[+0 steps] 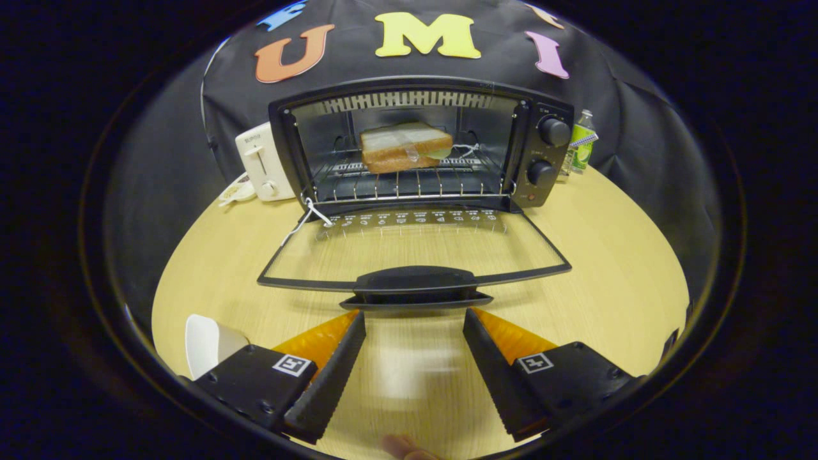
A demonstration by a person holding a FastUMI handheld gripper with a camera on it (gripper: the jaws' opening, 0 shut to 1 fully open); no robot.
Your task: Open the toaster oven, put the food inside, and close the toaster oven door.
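Note:
A black toaster oven [418, 144] stands on the wooden table beyond the fingers. Its glass door [415, 252] is folded down flat toward me, with the black handle [415, 284] just ahead of the fingertips. A sandwich of white bread [406, 147] lies on the wire rack [409, 182] inside the oven. My gripper [414, 319] is open, its fingers spread either side of the handle's width and a little short of it, with nothing between them.
A white pop-up toaster [262, 163] stands left of the oven, with a small dish [235, 190] beside it. A green-labelled bottle [580, 144] stands to the oven's right. A white plate [208, 344] lies by the left finger. Two knobs [551, 150] sit on the oven's right panel.

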